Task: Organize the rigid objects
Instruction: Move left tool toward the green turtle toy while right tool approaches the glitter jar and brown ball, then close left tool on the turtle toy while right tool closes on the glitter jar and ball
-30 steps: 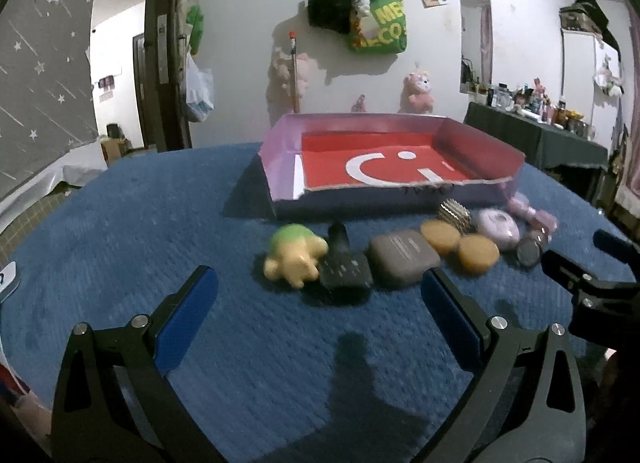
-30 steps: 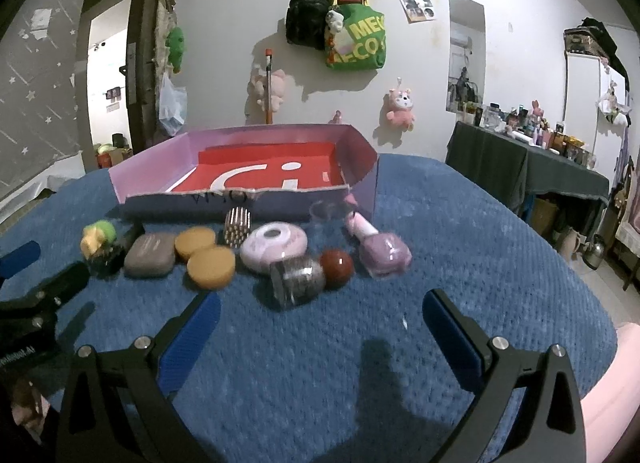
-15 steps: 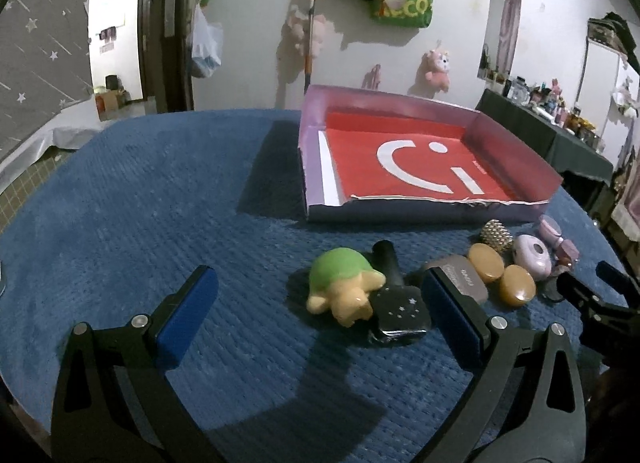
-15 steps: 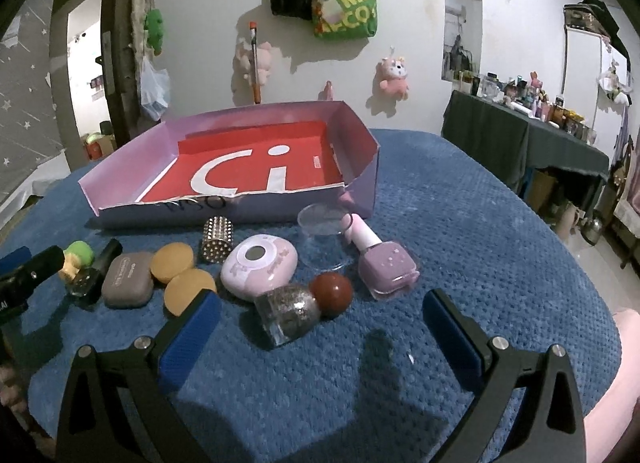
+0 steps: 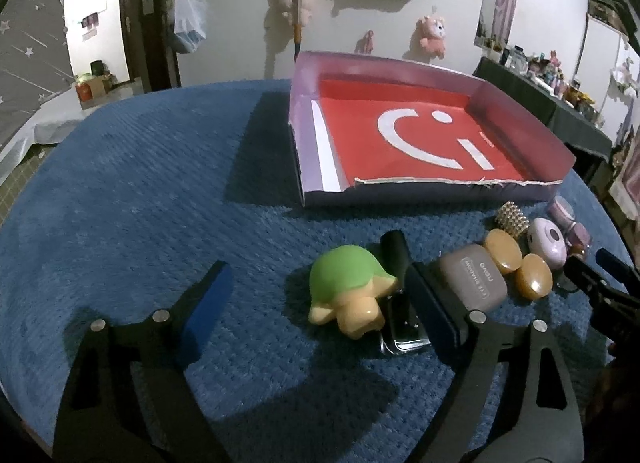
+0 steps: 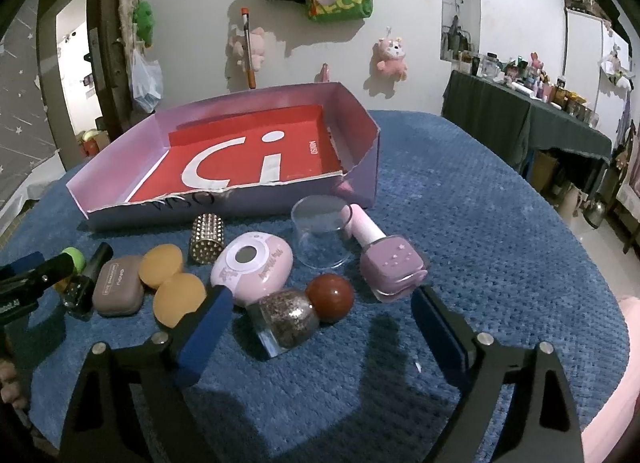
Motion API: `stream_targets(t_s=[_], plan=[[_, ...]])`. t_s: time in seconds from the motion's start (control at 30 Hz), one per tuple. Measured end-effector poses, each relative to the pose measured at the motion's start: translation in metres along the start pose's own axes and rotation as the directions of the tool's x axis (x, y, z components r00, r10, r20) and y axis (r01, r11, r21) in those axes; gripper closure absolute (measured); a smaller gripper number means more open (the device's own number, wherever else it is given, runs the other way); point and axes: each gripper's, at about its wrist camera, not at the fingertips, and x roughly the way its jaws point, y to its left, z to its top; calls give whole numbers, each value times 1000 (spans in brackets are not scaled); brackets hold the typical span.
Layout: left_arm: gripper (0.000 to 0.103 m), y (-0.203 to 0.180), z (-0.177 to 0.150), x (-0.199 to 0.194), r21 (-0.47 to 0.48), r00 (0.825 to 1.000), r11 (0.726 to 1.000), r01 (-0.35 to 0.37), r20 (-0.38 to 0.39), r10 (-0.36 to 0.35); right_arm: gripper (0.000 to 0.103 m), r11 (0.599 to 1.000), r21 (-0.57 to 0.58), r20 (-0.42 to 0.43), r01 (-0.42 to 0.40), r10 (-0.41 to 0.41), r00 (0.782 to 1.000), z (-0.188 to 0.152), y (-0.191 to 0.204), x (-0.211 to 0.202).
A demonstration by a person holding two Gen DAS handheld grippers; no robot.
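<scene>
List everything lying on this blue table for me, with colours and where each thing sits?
tray: 1, lilac walls, red floor, back of table, empty
turtle toy: 1, green and yellow, far left of row
dark bottle: 1, black, beside turtle toy
case: 1, taupe, left
round sponges: 2, orange, beside case
studded tube: 1, gold, before tray
compact: 1, pale pink, centre
clear cup: 1, transparent, on its side
lilac polish: 1, right
glitter bottle: 1, red round cap, front
left gripper: open, around turtle toy
right gripper: open, around glitter bottle

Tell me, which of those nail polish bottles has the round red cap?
The glittery bottle lying between the right gripper's open fingers. The lilac bottle has a pale pink cap; the dark one a black cap.
</scene>
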Motion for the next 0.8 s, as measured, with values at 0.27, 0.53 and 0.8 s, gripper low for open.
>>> stream_targets(t_s=[0.27,0.53,0.8], plan=[[50,0,0,5,7,997,998,70,-13,-69,38,996,-6,-38,-87,86,996,-1,2,7],[57,-7,-1,0,45,997,996,71,3,-71,42,989,28,-28,-146,146,989,-1,-5,5],[57,-12,2,-11,66,997,996,61,44,-64,42,989,-21,31,-144,145,989,10,0,-9]])
